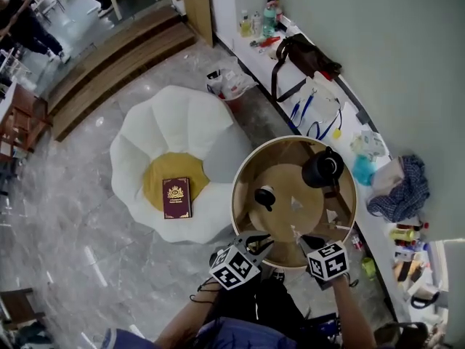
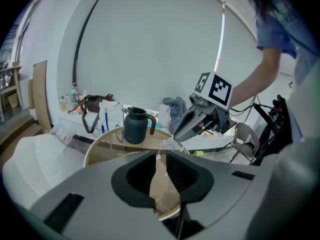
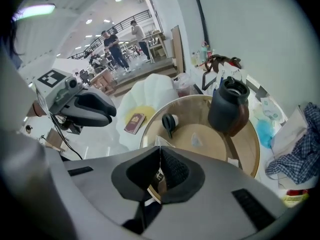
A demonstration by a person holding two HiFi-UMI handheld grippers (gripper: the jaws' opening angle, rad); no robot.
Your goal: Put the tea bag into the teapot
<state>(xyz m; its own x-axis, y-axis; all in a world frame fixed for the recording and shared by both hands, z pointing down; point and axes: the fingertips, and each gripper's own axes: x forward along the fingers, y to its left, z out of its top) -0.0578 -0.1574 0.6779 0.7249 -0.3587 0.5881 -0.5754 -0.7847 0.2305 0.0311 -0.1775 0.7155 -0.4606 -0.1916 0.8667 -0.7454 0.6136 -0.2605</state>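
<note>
The dark teapot (image 1: 322,169) stands uncovered at the far right of the round glass table (image 1: 243,167). Its black lid (image 1: 265,196) lies to the left on the glass. A small clear tea bag (image 1: 296,203) lies flat mid-table. At the near rim, a thin clear tea bag packet (image 2: 167,145) stretches between both grippers. My right gripper (image 3: 160,171) is shut on one edge of the packet. My left gripper (image 2: 159,171) pinches the other edge in a narrow gap. In the head view, the left gripper (image 1: 266,243) and right gripper (image 1: 299,238) nearly touch.
A white flower-shaped seat (image 1: 138,158) with a maroon book (image 1: 176,197) sits on the floor to the left. A white counter (image 1: 320,100) along the wall carries bags, bottles and a blue checked cloth (image 1: 403,187). A folding chair (image 2: 245,139) stands to the right.
</note>
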